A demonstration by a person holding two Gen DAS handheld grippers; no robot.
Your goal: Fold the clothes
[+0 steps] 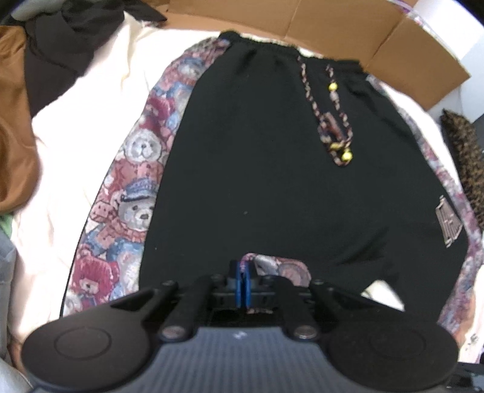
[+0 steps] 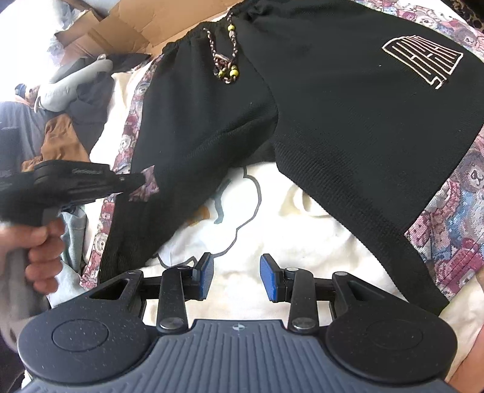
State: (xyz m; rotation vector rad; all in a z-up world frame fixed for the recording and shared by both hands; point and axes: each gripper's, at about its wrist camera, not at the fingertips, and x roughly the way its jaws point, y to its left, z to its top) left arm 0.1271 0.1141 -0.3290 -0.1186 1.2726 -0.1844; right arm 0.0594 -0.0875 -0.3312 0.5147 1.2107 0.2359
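Note:
Black shorts (image 1: pixel 257 157) with teddy-bear patterned side panels and a beaded drawstring (image 1: pixel 335 121) lie spread on a cream sheet, waistband far from me. My left gripper (image 1: pixel 243 282) is shut on the hem of one leg, its blue pads pressed together over the patterned cloth. In the right wrist view the same shorts (image 2: pixel 348 105) fill the upper frame, and the left gripper (image 2: pixel 142 181) pinches the hem of the left leg, lifting it slightly. My right gripper (image 2: pixel 236 276) hovers open over the cream sheet just below the crotch, holding nothing.
A flattened cardboard box (image 1: pixel 332 27) lies beyond the waistband. Dark and brown clothes (image 1: pixel 36 75) are piled at the left, with a grey soft item (image 2: pixel 72 84). A leopard-print cushion (image 1: pixel 466 157) sits at the right. The cream sheet (image 2: pixel 302 217) carries a printed outline.

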